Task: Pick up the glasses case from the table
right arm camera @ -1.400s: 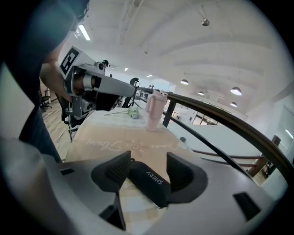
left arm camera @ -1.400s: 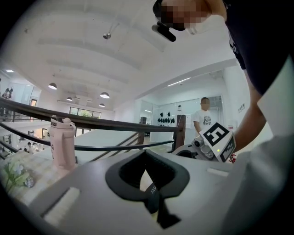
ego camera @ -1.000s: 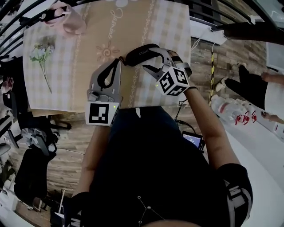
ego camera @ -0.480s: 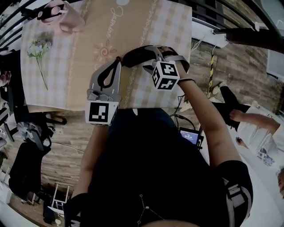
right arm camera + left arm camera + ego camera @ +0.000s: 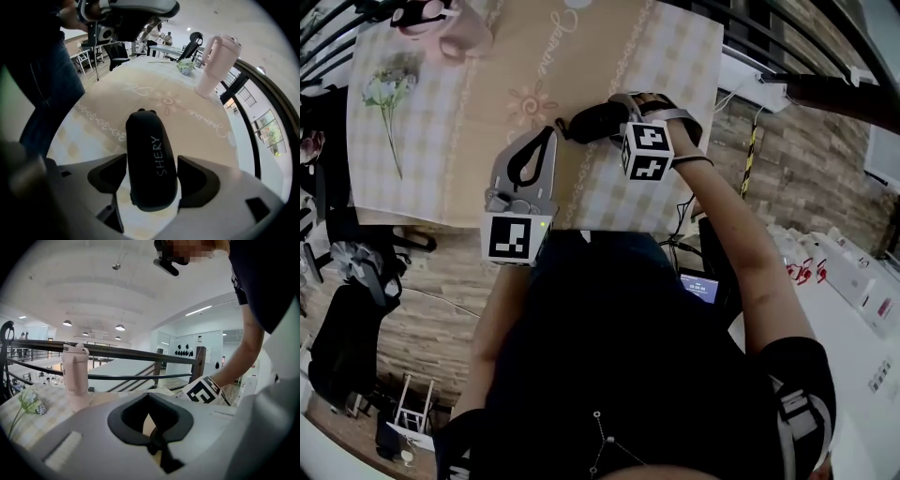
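The black glasses case (image 5: 150, 164), with white lettering on its lid, lies on the checked tablecloth (image 5: 469, 169) near the table's front edge. In the head view the glasses case (image 5: 592, 122) shows dark just left of the marker cube. My right gripper (image 5: 152, 177) points steeply down over it. Its jaws are opening, one on each long side of the case, and I see no firm squeeze. My left gripper (image 5: 549, 133) hovers level to the left of the case with its tips together and nothing held; in its own view the left gripper (image 5: 157, 446) shows only its closed tips.
A pink lidded tumbler (image 5: 459, 33) stands at the far left of the table, with a sprig of flowers (image 5: 389, 103) lying beside it. A dark railing (image 5: 117, 352) runs behind the table. The table's front edge (image 5: 441, 223) lies close to my body.
My right gripper has sunk and rolled over the case, its marker cube shifting left toward it. The left gripper has stayed put.
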{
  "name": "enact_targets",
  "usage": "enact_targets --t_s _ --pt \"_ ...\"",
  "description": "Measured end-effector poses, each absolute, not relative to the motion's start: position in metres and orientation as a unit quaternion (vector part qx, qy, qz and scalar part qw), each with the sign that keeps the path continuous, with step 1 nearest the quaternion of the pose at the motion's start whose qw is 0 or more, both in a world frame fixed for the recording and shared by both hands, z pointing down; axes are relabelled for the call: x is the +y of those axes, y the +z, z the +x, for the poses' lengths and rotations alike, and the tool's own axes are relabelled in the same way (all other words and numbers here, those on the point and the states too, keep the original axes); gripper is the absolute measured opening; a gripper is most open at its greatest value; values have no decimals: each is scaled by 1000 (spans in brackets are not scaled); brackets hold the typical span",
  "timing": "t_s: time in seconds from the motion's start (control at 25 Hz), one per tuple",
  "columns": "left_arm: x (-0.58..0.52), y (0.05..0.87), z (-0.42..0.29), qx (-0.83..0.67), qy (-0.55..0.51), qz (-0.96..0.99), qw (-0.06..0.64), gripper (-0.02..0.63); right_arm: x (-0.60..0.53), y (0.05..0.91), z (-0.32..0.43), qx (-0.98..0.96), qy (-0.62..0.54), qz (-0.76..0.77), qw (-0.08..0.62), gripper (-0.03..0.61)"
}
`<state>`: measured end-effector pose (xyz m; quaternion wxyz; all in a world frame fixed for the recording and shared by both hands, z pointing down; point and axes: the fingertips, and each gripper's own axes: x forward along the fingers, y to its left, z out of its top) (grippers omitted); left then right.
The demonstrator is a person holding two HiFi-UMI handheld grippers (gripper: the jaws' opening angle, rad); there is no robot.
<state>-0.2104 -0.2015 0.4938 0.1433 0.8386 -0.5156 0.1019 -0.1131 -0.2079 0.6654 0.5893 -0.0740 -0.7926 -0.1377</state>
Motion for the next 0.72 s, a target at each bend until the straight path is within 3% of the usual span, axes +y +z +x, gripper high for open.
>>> enact_targets --t_s 0.72 --pt "-199 496 -209 -520 93 837 144 11 -207 679 -119 -777 -100 -141 606 311"
